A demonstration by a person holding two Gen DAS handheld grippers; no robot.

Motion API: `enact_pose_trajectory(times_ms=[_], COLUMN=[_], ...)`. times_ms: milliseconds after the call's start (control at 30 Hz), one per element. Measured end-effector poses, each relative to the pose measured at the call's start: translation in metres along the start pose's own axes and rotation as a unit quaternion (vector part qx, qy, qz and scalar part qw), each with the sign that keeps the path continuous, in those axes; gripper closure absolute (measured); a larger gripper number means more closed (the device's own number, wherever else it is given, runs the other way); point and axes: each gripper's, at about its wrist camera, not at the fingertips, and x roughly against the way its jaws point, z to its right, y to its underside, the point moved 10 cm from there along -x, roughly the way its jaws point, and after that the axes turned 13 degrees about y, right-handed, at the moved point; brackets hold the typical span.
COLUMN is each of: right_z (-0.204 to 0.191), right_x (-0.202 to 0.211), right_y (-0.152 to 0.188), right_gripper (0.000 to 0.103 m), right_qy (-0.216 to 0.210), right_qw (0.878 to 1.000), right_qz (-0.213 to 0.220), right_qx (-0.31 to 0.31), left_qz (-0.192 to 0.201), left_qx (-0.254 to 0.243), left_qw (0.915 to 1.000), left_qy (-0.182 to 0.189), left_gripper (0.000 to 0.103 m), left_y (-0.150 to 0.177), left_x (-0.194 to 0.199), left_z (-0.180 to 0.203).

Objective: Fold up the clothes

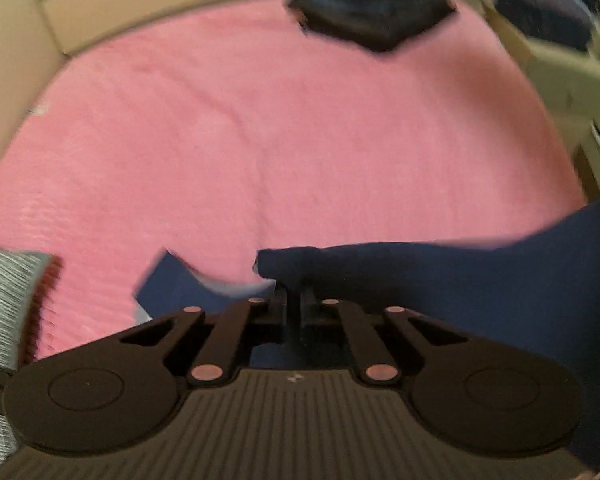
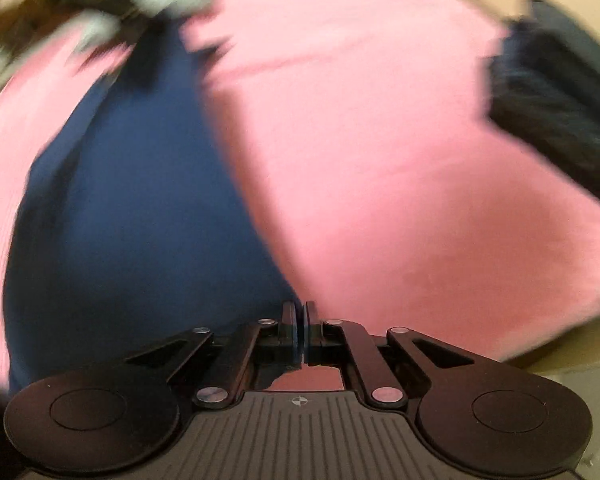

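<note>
Pink sheet [image 1: 260, 140] covers the bed. Navy garment [image 2: 132, 208] is stretched across its near edge, dark stack [image 1: 372, 12] at far edge. Left gripper [image 1: 294, 300] and right gripper [image 2: 302, 320] each clamp navy cloth.

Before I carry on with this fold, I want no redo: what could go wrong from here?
1. Both views are blurred by fast motion; the navy garment, pinched in the right hand-held gripper and the left hand-held gripper, may slip out.
2. It hangs slack over the pink cover, so it may land creased.
3. The dark folded stack lies ahead; a wide swing might knock it.
</note>
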Motion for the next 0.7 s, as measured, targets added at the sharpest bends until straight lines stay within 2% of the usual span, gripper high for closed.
enact_pose_trajectory(times_ms=[133, 300, 400, 533, 633, 667, 700], right_z=[0.041, 0.086, 0.100, 0.099, 0.094, 0.087, 0.080], right_x=[-0.043, -0.092, -0.101, -0.119, -0.121, -0.118, -0.116], right_y=[-0.017, -0.017, -0.010, 0.006, 0.007, 0.001, -0.006], right_gripper=[0.103, 0.103, 0.103, 0.103, 0.102, 0.101, 0.078], right_qy=[0.030, 0.046, 0.058, 0.049, 0.062, 0.054, 0.046], right_qw=[0.999, 0.994, 0.992, 0.991, 0.992, 0.993, 0.995], right_qz=[-0.002, -0.023, -0.028, -0.066, -0.075, -0.071, -0.066], right_qx=[-0.042, -0.096, -0.104, -0.109, -0.084, -0.075, -0.066], left_qz=[0.018, -0.015, -0.006, -0.011, -0.011, -0.008, -0.005], left_qx=[0.034, -0.004, -0.014, -0.010, 0.010, 0.018, 0.024], left_qw=[0.9992, 0.9998, 0.9999, 0.9999, 0.9998, 0.9997, 0.9994], left_qy=[0.011, 0.009, 0.003, 0.004, -0.009, -0.015, -0.023], left_gripper=[0.100, 0.101, 0.102, 0.103, 0.098, 0.095, 0.094], left_y=[-0.039, -0.075, -0.097, -0.108, -0.099, -0.095, -0.089], left_x=[-0.030, -0.117, -0.147, -0.175, -0.162, -0.152, -0.140], left_z=[-0.025, -0.026, -0.029, -0.033, -0.042, -0.046, -0.050])
